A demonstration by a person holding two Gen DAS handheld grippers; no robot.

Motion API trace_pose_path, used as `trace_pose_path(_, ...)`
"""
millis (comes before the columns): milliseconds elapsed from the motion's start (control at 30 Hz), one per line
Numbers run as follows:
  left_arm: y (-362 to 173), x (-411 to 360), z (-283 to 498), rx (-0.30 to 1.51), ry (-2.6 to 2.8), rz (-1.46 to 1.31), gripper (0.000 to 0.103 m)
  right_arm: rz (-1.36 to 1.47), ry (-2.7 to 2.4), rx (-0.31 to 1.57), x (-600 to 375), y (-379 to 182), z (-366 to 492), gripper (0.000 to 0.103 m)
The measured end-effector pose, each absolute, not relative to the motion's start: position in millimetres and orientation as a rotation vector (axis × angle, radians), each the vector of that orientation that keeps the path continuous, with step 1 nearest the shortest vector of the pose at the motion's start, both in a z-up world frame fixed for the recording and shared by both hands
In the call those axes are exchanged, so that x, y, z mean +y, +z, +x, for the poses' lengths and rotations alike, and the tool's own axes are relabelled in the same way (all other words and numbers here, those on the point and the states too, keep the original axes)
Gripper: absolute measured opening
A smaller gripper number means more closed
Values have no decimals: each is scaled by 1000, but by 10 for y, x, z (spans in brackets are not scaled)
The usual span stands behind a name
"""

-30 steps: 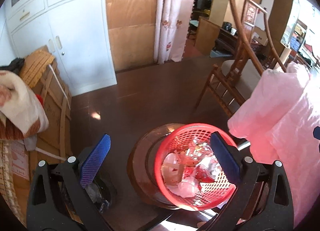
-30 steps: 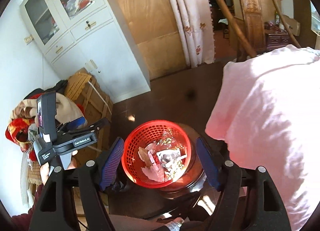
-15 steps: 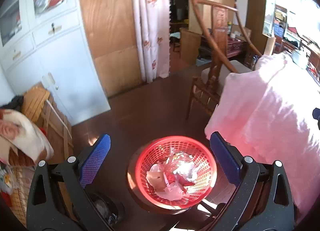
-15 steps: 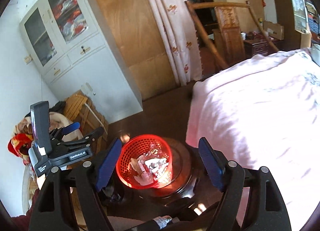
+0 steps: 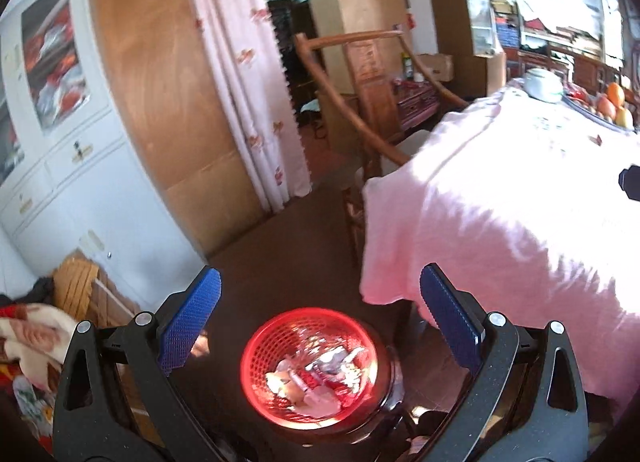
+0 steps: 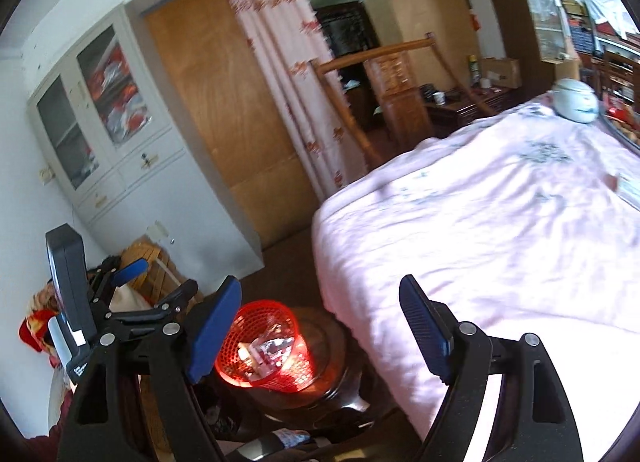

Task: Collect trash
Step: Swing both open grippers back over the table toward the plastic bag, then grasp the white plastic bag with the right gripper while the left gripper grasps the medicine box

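Both wrist cameras angled down past their own fingers, sharing the red basket (image 5: 309,368) (image 6: 266,350), pink tablecloth (image 5: 500,229) (image 6: 480,238), white cabinet (image 5: 80,165) (image 6: 132,165)

A pink tablecloth (image 6: 500,238) covers the table on the right, with a white lidded pot (image 6: 576,101) at its far end. A wooden chair (image 5: 360,109) stands beyond it, a flowered curtain (image 5: 244,73) behind, and a white cabinet (image 6: 120,141) on the left.

Red plastic mesh basket (image 5: 309,366) on a glossy dark wooden stool (image 6: 332,390); pink cloth tablecloth (image 5: 500,221).
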State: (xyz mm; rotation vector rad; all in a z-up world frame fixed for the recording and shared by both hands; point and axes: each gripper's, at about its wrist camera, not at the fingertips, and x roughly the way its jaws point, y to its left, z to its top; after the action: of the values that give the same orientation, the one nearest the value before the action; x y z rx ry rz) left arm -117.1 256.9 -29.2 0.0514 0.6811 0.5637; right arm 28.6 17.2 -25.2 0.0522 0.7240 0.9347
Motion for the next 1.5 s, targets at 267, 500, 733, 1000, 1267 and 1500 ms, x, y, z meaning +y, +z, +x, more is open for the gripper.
trace_pose_path(267,-248,1999,-810,677,460,104,96,127,813,695,-676,-227,529,80)
trace_pose_path(500,-209,1481,-401,674,353,151,96,136,664,683,-1380,-284,791,81)
trace_pose_path(733,-264,931,89,685,250,207,96,116,480,693,-1930,-394,1115,85)
trace_pose_path(1000,-264,498,831,733,128,184,96,275,256,810,-2896,-719,1828,87)
trace_pose_path(1267,-197,67,1829,808,-5,111,96,404,220,932,-3187,-991,2427,88)
trace_pose_path(1500,-184,-470,2798,851,-34,112,96,258,166,930,-2952,-1097,2709,3)
